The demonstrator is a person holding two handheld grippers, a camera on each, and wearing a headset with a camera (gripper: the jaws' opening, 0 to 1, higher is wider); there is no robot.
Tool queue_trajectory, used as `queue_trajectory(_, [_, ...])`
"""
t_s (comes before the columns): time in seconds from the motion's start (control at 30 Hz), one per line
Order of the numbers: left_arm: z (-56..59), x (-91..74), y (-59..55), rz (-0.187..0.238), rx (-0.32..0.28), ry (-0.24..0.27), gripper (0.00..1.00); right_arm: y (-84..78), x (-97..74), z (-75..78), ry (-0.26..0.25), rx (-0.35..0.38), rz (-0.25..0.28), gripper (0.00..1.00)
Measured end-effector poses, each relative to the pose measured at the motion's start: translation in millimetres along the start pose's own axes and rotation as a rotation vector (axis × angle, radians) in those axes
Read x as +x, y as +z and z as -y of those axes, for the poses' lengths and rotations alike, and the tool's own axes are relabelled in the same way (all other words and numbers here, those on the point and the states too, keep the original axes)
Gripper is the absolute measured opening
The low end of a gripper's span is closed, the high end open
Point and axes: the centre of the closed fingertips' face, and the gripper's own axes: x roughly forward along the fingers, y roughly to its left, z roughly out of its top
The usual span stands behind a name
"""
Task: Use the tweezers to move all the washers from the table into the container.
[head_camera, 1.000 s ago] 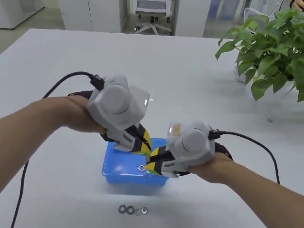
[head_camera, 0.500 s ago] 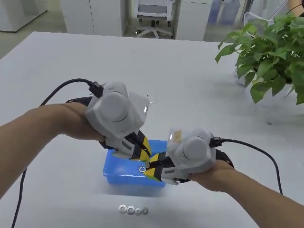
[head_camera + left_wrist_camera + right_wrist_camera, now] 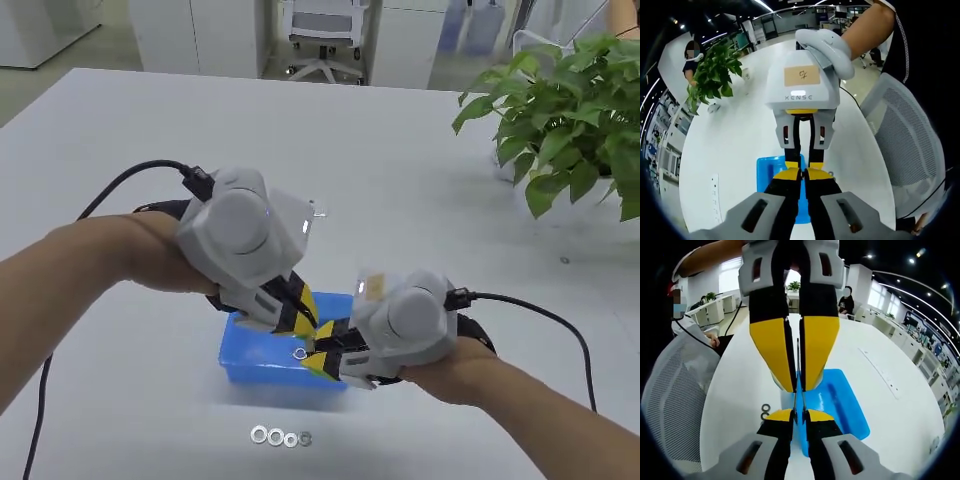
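Head view: two hand-held grippers meet tip to tip over a blue container (image 3: 262, 376) on a white table (image 3: 420, 170). The left gripper (image 3: 298, 310) comes in from 10 o'clock, the right gripper (image 3: 322, 360) from 4 o'clock.

Right gripper view: right jaws are pinched shut on thin metal tweezers (image 3: 797, 371). Left jaws sit close on either side of the blades; can't tell if they press.

The container holds one washer (image 3: 299, 353) near its front wall, just below the tips. Grippers hide part of the inside. A row of loose washers (image 3: 281, 438) lies on the table at 6 o'clock of the container, near but apart.

Judgement: the step looks like re-seating the tweezers btwn grippers. To do it well, hold the tips over the container, squeeze the blades evenly w/o twisting, then go low & flat to 6 o'clock for the next washer.
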Motion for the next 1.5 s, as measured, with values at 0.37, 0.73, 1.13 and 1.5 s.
queue_trajectory(0.37, [14.4,3.7,-2.0,-0.01,0.003,-0.005,0.07,-3.9,1.5,-14.8,0.006,0.009,0.008,0.11])
queue_trajectory(0.73, [31.4,13.7,-8.0,-0.01,-0.007,-0.024,0.07,-13.6,8.4,-33.1,0.024,0.012,0.001,0.11])
queue_trajectory(1.13, [47.8,25.1,-15.2,-0.017,-0.011,-0.045,0.07,-24.1,16.0,-48.5,0.033,0.01,-0.011,0.11])
queue_trajectory(1.5, [58.7,33.7,-22.3,-0.029,-0.026,-0.063,0.07,-32.7,23.2,-59.4,0.053,0.015,-0.022,0.11])
